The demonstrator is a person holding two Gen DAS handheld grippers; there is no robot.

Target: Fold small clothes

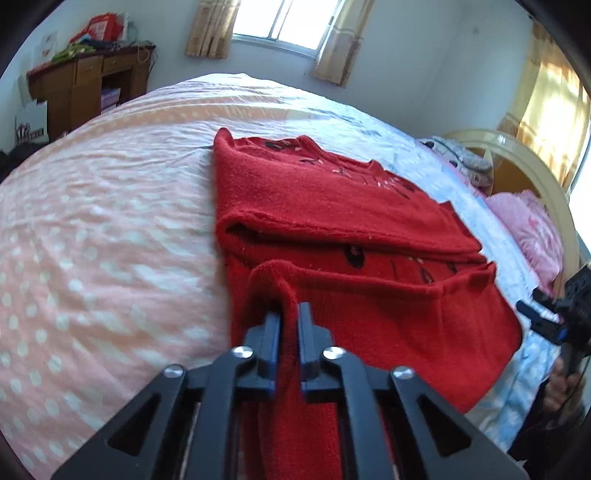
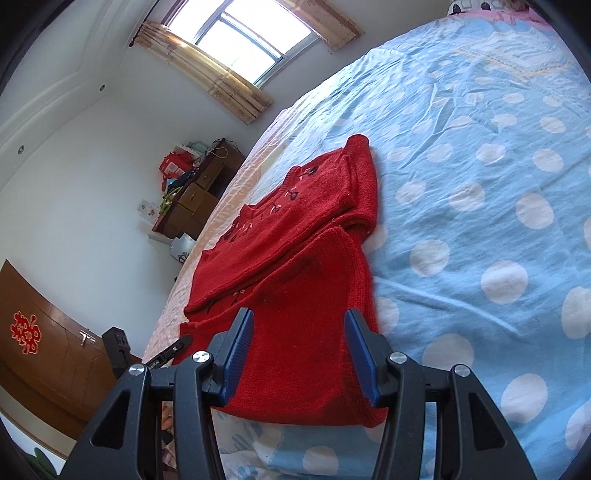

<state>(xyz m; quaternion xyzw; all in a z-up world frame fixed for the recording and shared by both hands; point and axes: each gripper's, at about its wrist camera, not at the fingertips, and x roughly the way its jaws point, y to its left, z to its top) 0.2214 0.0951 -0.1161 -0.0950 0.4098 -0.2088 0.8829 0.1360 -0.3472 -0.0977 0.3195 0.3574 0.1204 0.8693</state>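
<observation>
The left gripper (image 1: 289, 314) pinches the near hem of a red sweater (image 1: 332, 206) lying partly folded on the bed (image 1: 92, 221); the right gripper (image 2: 299, 325) hovers with jaws apart over the hem. Soft, floppy knit likely needs two-corner holds.

Bright daylight from the window (image 1: 284, 22), blown out to white glare in both views. Second glare patch on sunlit curtain (image 1: 554, 110) at right. Soft shadows only, under folds of the red sweater (image 1: 332, 221). Strong fisheye bending, dark vignette at corners. Slight blur across the bed (image 2: 480, 147), sharper near centre.
</observation>
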